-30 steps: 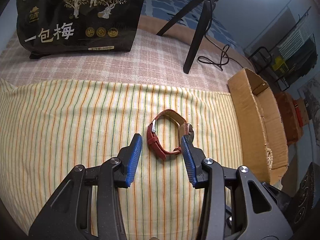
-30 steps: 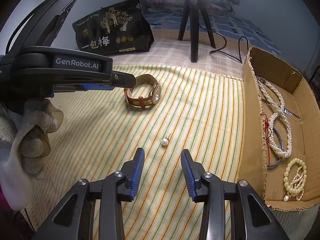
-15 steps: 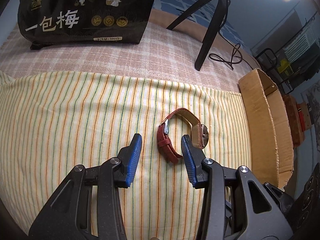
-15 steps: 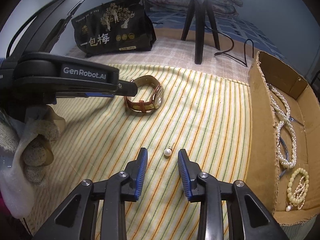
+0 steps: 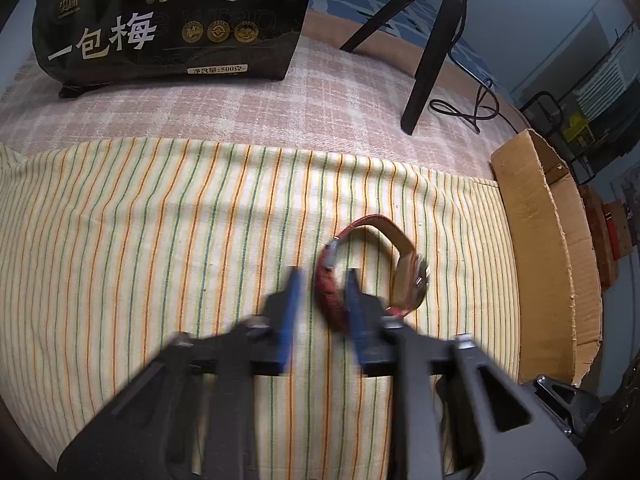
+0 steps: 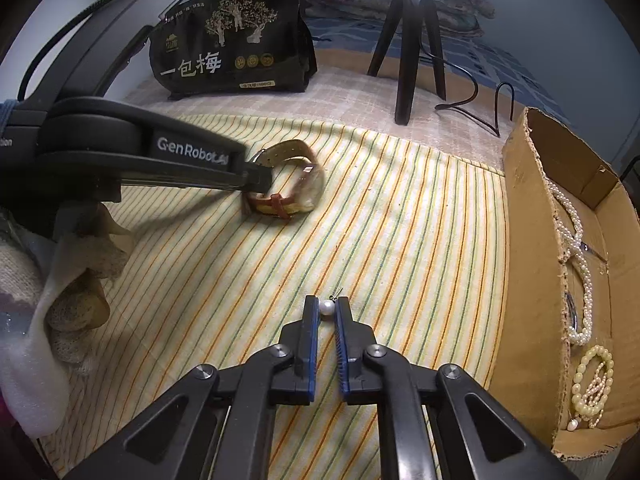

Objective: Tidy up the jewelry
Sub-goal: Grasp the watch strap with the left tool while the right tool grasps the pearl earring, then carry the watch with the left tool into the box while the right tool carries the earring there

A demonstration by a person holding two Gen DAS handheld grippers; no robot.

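Note:
A wristwatch with a red-and-tan leather strap lies on the striped cloth; it also shows in the right wrist view. My left gripper is blurred, its jaws narrowed around the red strap end with a small gap still showing. A single pearl earring lies on the cloth between the fingertips of my right gripper, whose pads sit right against it. A cardboard box at the right holds pearl necklaces and a bead bracelet.
A black snack bag stands at the back on the checked cloth. A black tripod with its cable stands behind the striped cloth. The box wall rises just right of the watch.
Both grippers moved forward and narrowed. The left jaws came in around the watch strap. The right jaws closed in on the pearl earring.

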